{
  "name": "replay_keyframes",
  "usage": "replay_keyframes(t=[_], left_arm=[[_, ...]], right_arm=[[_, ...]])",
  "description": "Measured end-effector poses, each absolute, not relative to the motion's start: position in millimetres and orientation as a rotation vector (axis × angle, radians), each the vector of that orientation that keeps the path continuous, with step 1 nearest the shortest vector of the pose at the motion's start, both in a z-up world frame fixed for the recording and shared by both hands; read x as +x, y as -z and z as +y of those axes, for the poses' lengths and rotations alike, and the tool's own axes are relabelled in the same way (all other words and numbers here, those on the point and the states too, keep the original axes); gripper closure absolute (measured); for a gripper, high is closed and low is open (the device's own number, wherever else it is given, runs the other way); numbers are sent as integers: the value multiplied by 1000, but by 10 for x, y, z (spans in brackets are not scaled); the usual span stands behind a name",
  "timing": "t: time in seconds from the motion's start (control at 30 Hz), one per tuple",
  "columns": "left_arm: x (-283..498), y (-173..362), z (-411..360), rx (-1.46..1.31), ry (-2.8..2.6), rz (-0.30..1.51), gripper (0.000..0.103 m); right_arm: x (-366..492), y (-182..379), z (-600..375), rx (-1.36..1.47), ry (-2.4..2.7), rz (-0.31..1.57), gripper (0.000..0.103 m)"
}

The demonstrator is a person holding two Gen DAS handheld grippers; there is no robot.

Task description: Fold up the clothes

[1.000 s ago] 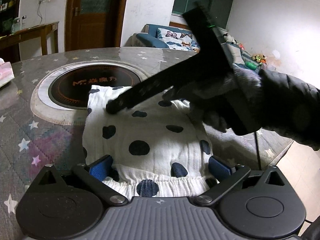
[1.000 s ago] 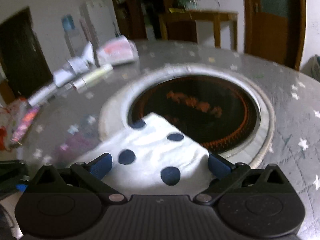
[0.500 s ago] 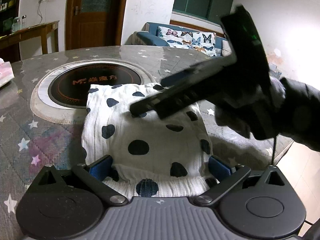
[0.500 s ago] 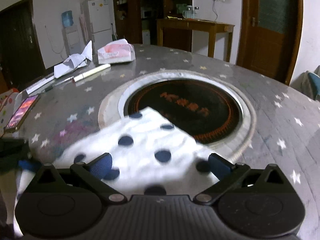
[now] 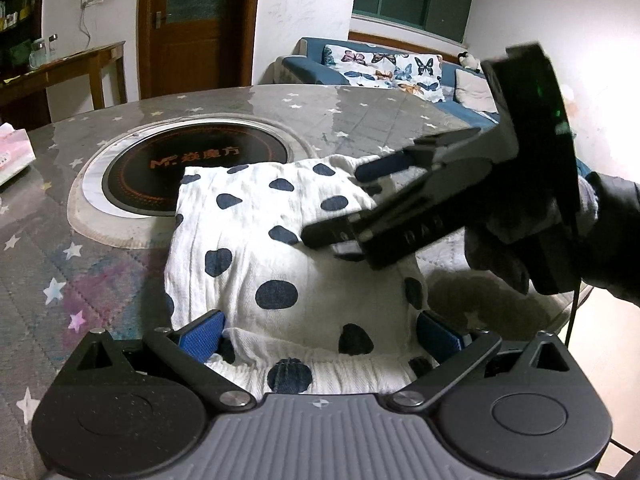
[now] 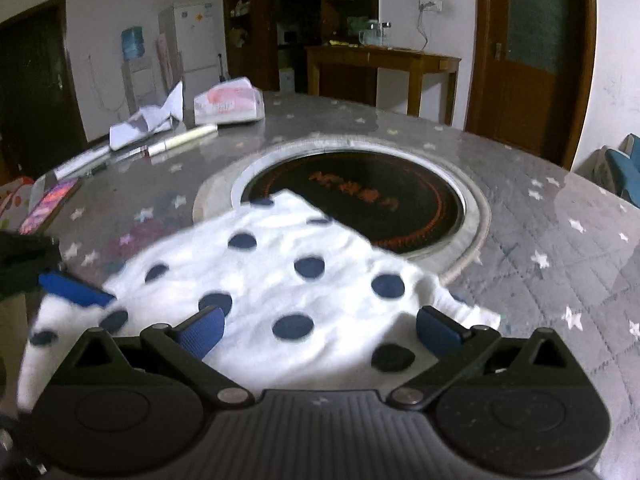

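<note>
polka-dot garment (image 5: 280, 248) lies folded on the tabletop (image 5: 360, 116), far corner overlapping the induction hob (image 5: 192, 164). left tongs (image 5: 320, 334) spread at its waistband; right tongs (image 6: 320, 330) spread above. risk: snagged cloth undoing the fold.

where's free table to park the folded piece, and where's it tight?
Bare tabletop runs right of the cooktop ring toward the door-side edge, and another bare strip lies behind the ring in the left wrist view. Crowded: the far left, with tissue pack, papers, pens and phone. The spotted garment covers the near side and overlaps the ring.
</note>
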State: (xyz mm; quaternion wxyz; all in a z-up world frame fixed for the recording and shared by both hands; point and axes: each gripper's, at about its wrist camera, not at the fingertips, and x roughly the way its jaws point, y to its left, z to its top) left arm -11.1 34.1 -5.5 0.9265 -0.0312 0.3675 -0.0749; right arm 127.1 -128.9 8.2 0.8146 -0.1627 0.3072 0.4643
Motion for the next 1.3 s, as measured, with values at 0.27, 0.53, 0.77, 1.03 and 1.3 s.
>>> replay_keyframes(t=[0.27,0.53,0.77,1.03,1.3], left_arm=[[-97,50,319,-57,137,763,0],[-92,46,265,-39,113,775,0],[-94,45,230,-30,96,783,0],[-96,33,212,-27,86,789,0],[-89,35,222,-31,89,790,0]], right_arm=[[1118,-153,-1475,-322,-1020,627,0],[1074,-87,-1559,-321,-1012,658,0],[1110,-240,-1535,-294,-1010,599,0],[1261,-150,-1333,-257,-1014,627,0],[1395,-18,-1336,-244,-979,671,0]])
